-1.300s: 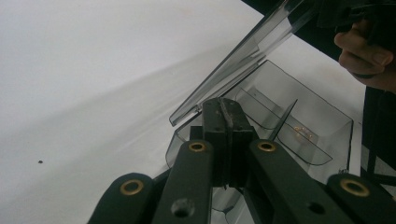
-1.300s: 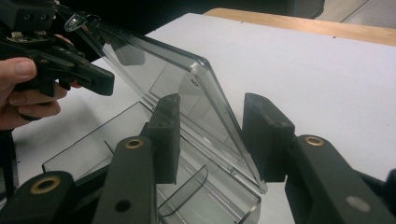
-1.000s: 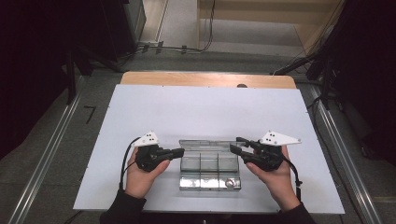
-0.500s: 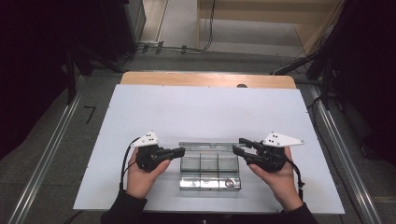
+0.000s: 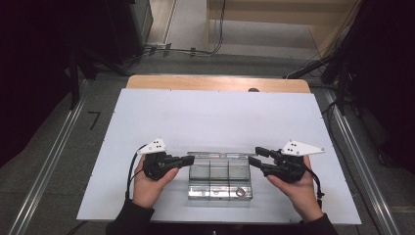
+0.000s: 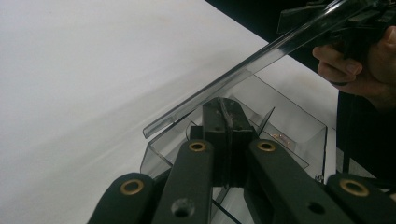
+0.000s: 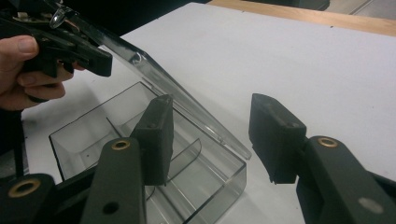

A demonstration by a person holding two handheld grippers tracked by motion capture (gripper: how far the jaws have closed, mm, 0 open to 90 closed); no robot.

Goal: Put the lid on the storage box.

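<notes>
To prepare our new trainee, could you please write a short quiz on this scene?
1. True or false: the lid of the clear box lies shut flat.
2. Whose jaws stand apart? A: left gripper. B: right gripper.
3. Fill in: the box rests on a ___ table.
Key: 1 false, the lid is raised at a slant. 2 B; its jaws have just been opening, pressing on nothing. 3 white.
</notes>
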